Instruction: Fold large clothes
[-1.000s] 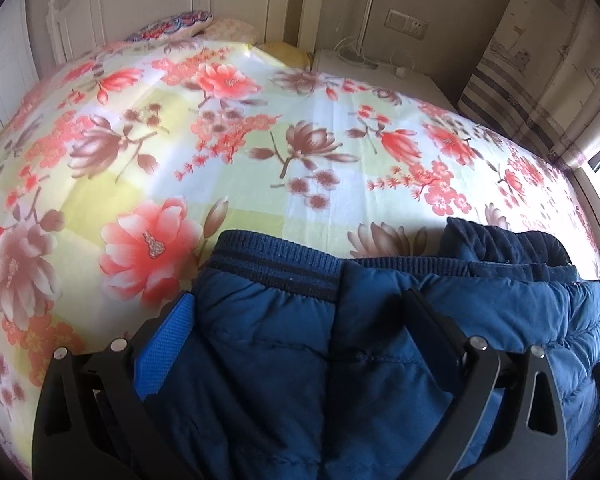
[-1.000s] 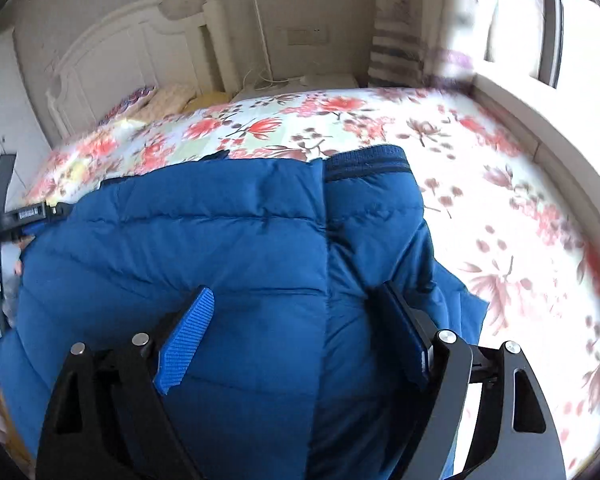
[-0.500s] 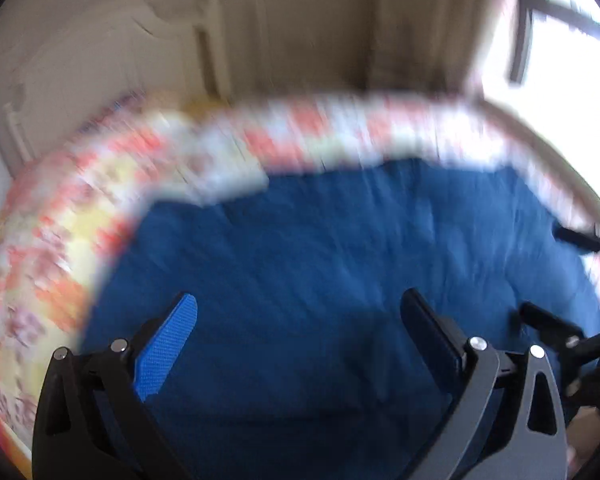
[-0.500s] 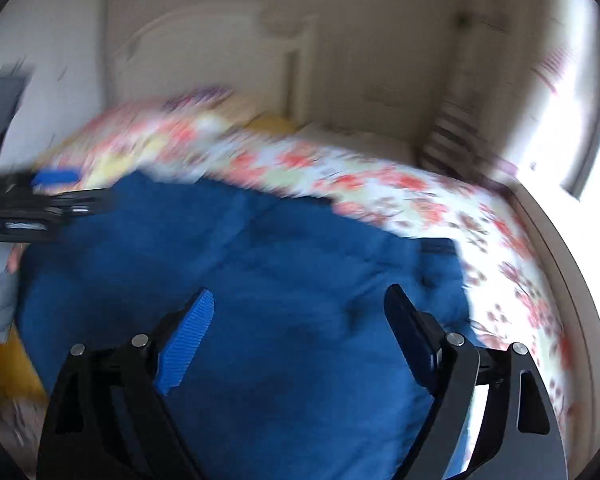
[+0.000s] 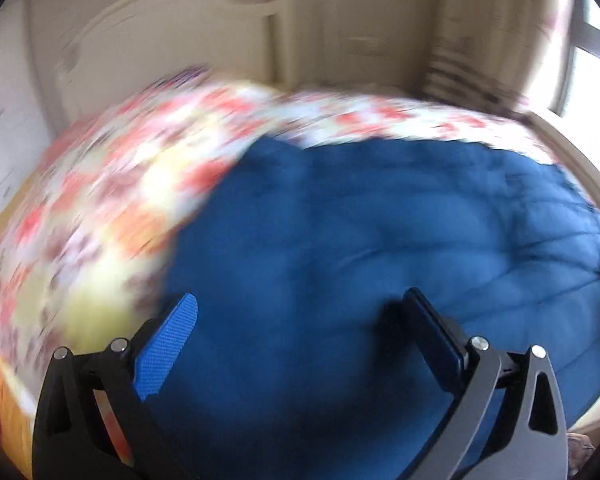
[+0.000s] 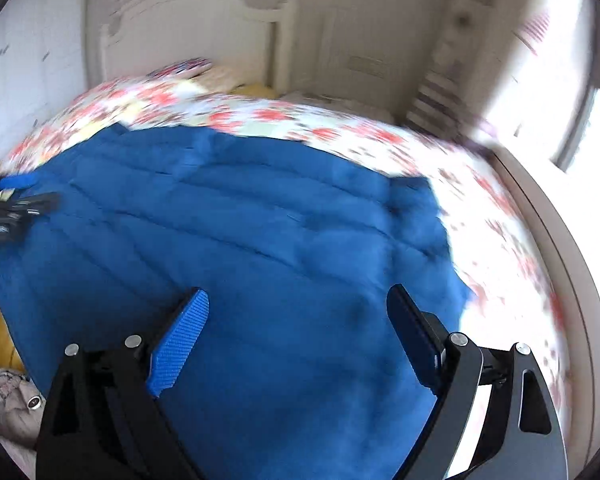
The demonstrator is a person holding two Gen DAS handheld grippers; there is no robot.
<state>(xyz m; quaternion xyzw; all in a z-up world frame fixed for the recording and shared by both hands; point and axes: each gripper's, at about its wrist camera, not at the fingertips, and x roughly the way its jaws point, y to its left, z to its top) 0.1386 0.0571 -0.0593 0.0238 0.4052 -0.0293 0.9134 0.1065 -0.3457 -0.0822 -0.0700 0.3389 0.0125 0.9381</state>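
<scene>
A large blue quilted jacket lies spread on the flowered bed sheet; both views are blurred by motion. My left gripper hovers over the jacket's near part with its jaws wide apart and nothing pressed between the pads. In the right wrist view the jacket fills the middle. My right gripper is above it, its jaws opening, and the cloth sits below the pads without being clamped. The left gripper shows at the jacket's left edge there.
A white headboard and pillows stand at the far end of the bed. A striped curtain and a bright window are on the right. A grey padded garment lies low at the left, off the bed.
Both grippers have drawn back and swung sideways, off the ribbed hem they stood over. The jacket now shows as one broad blue surface. The right jaws stand a little wider.
</scene>
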